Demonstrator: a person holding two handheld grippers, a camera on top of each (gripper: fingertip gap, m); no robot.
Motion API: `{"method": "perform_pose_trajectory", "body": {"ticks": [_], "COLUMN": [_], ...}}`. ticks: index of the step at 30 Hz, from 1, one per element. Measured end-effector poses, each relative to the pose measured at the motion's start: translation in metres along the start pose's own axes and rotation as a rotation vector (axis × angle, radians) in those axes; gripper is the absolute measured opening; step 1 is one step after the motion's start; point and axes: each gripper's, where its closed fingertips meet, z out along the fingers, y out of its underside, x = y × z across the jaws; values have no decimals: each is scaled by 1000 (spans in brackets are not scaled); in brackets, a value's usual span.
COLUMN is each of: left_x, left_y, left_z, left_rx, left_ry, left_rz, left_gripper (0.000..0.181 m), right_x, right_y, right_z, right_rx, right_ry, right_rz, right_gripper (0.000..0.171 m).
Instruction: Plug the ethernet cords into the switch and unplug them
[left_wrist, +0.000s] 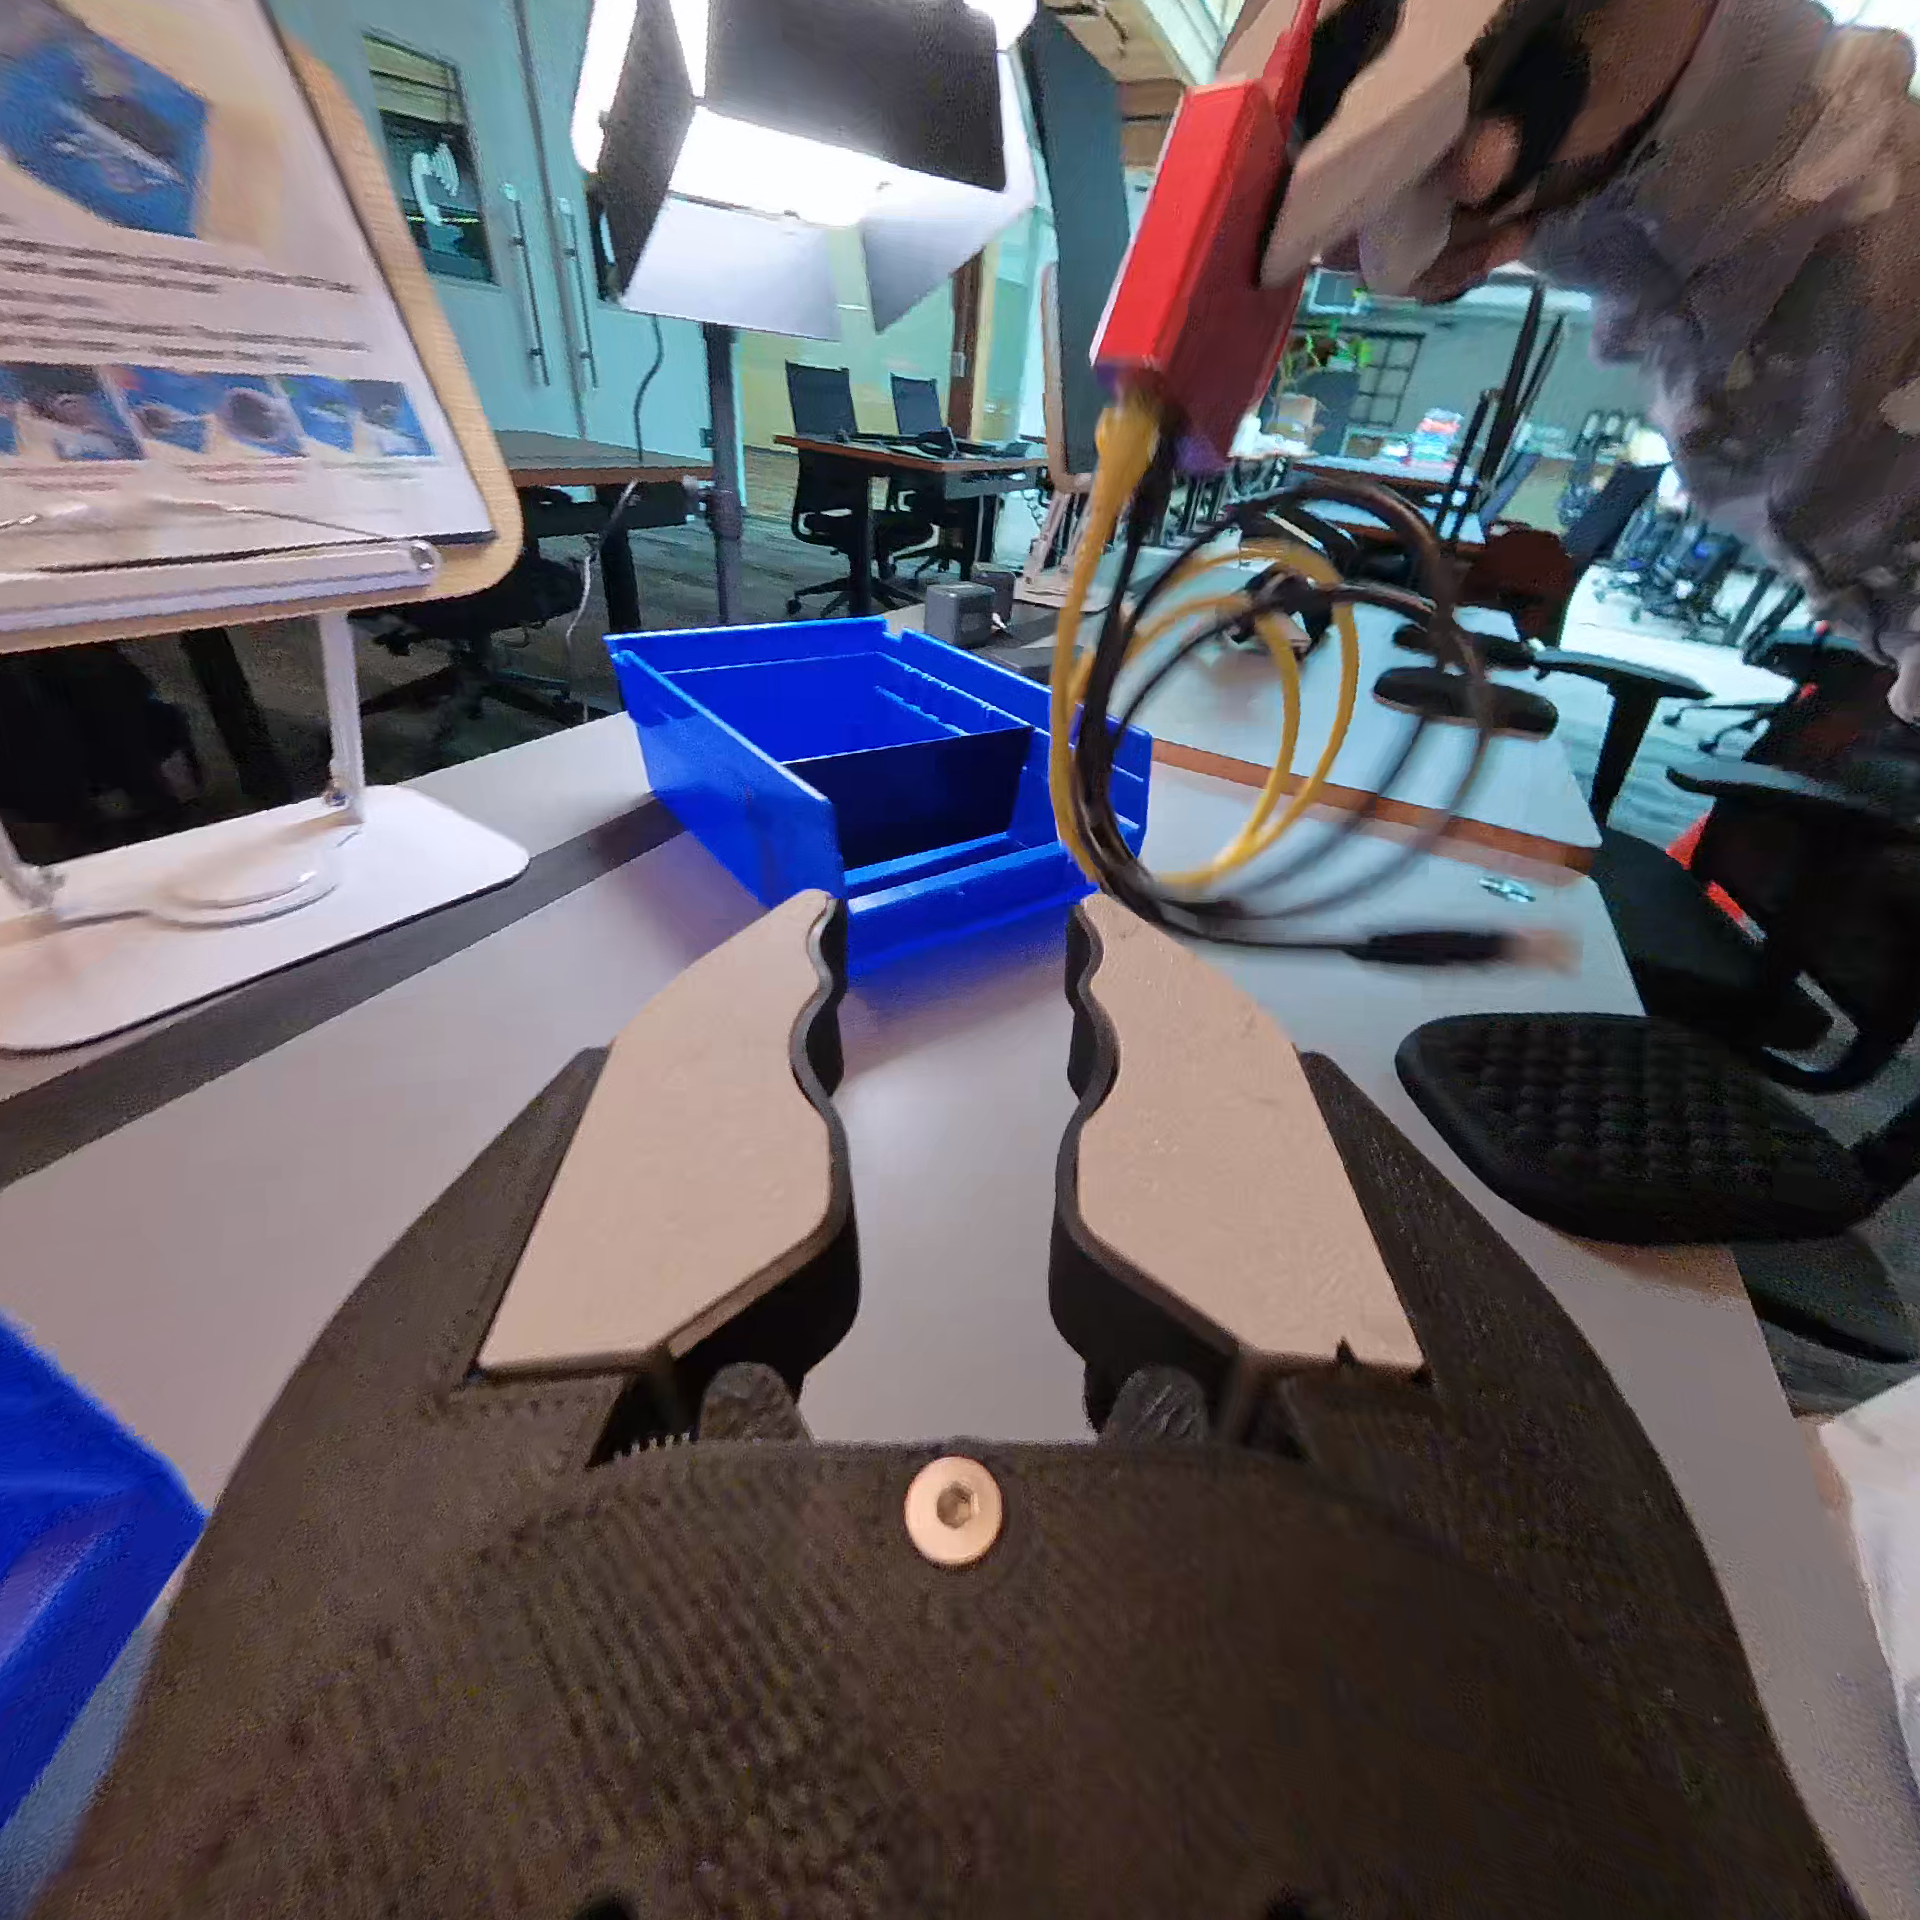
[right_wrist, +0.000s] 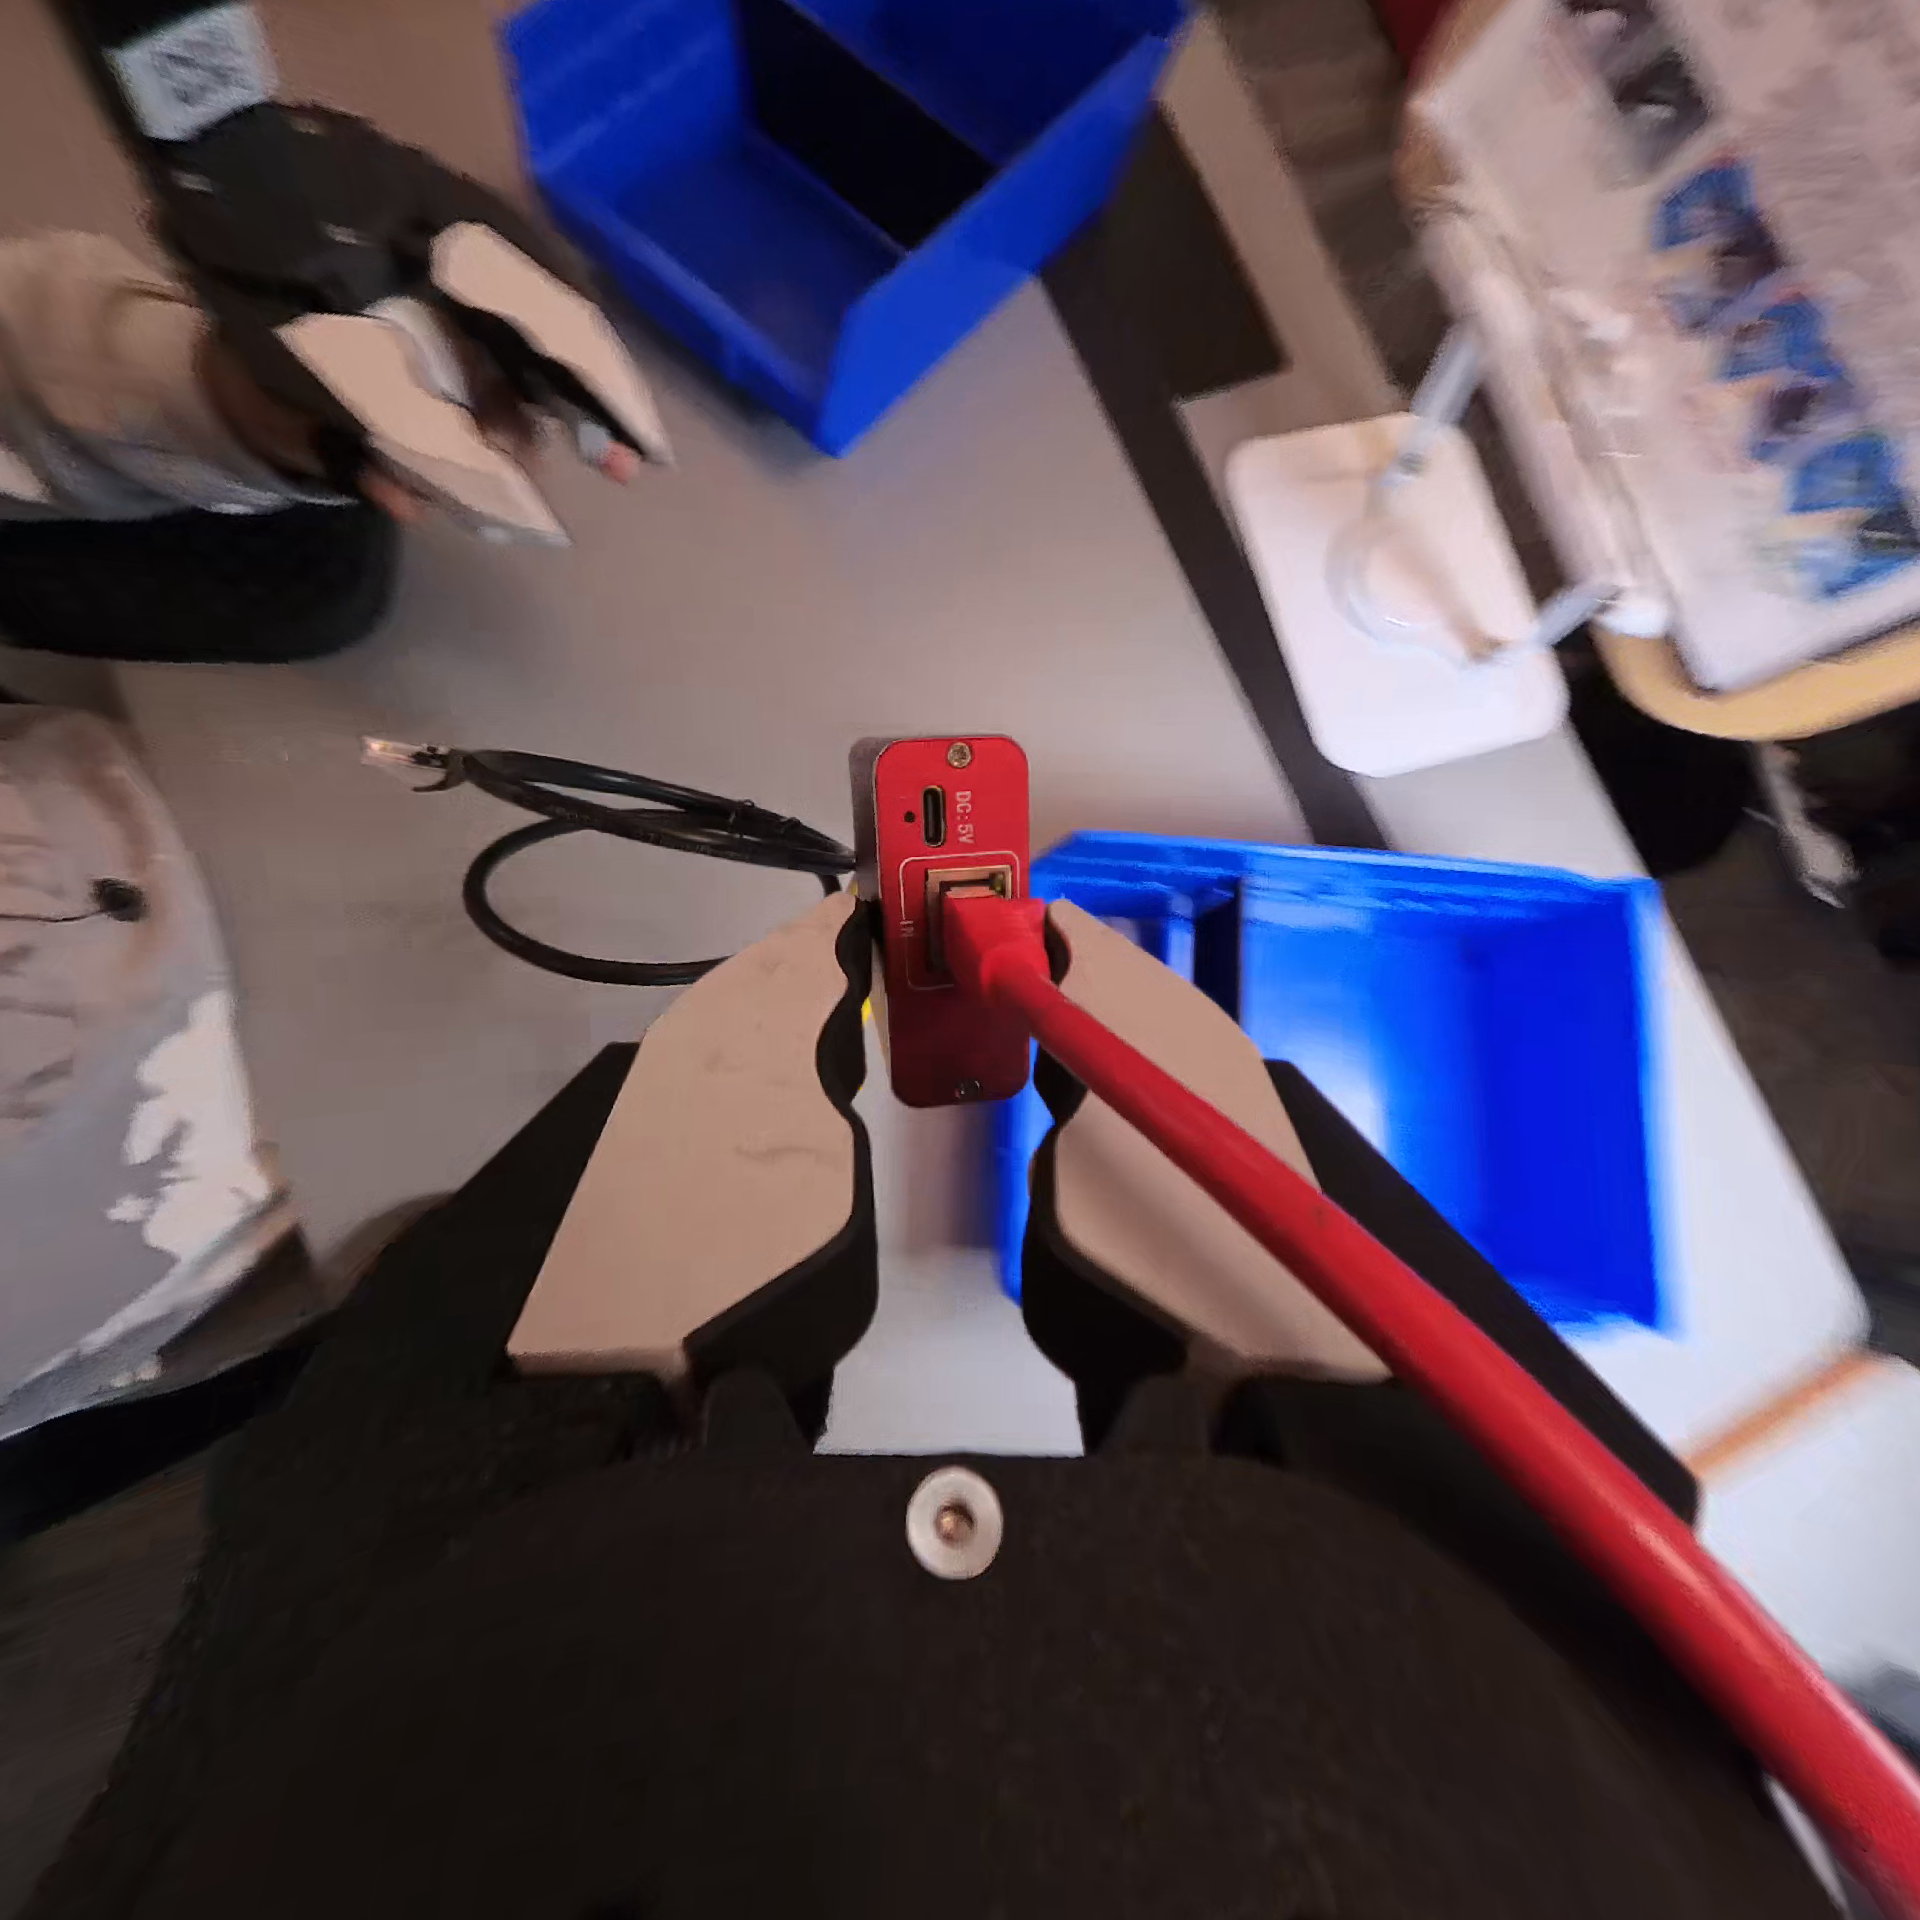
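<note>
My right gripper (right_wrist: 951, 914) is shut on the red switch (right_wrist: 951, 1029) and holds it in the air above the table. A red cord (right_wrist: 1247, 1226) is plugged into the switch end that faces the camera. In the left wrist view the switch (left_wrist: 1195, 270) hangs at upper right, held by the right gripper (left_wrist: 1340, 177). A yellow cord (left_wrist: 1117, 488) and black cords (left_wrist: 1444, 623) hang looped from its lower end. One black cord's plug (left_wrist: 1455, 945) dangles free, and shows in the right wrist view too (right_wrist: 400, 750). My left gripper (left_wrist: 951, 935) is open and empty, low over the table.
A blue bin (left_wrist: 748, 769) with a divider stands ahead of the left gripper. A second blue bin (right_wrist: 1455, 1039) lies under the right gripper. A document stand (left_wrist: 208, 312) with a white base (left_wrist: 260, 894) is at the left. A black chair armrest (left_wrist: 1621, 1122) is at the table's right edge.
</note>
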Motion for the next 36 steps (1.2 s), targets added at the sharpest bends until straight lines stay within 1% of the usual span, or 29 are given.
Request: {"method": "perform_pose_trajectory", "body": {"ticks": [4, 7, 10, 13, 17, 19, 21, 23, 27, 31, 33, 35, 36], "left_x": [-8, -9, -8, -9, -10, -11, -12, -14, -15, -15, -16, -16, -16], "left_y": [6, 12, 17, 19, 22, 23, 24, 25, 29, 30, 31, 33, 34], "left_z": [-11, -14, -13, -12, -11, -11, -11, -11, -10, -10, -10, -9, -8], "left_rx": [7, -10, -32, -48, -83, -101, -121, -138, -169, -177, -184, -191, -195], "left_ry": [-27, -40, -53, -70, -100, -125, -151, -178, -198, -201, -201, -190, -183], "left_rz": [-40, -21, 5, 36, 61, 77, 96, 106, 123, 142, 151, 146, 140], "left_gripper": [40, 40, 40, 40, 40, 40, 40, 39, 39, 39, 39, 39, 39], "right_x": [81, 140, 188, 218, 237, 238, 241, 243, 241, 240, 240, 232, 231], "right_y": [-4, 2, 21, 55, 106, 120, 121, 116, 117, 108, 108, 114, 117], "right_z": [-35, -46, -35, 1, 61, 87, 103, 109, 109, 99, 94, 100, 104], "right_rx": [-84, -137, -173, -219, -303, -311, -281, -263, -311, -236, -208, -233, -237], "right_ry": [256, 455, 596, 636, 612, 567, 557, 529, 413, 284, 266, 242, 259], "right_rz": [25, 29, 50, 85, 129, 158, 174, 217, 345, 500, 535, 544, 523], "right_gripper": [28, 28, 28, 28, 28, 28, 28, 27, 27, 27, 27, 27, 27]}}
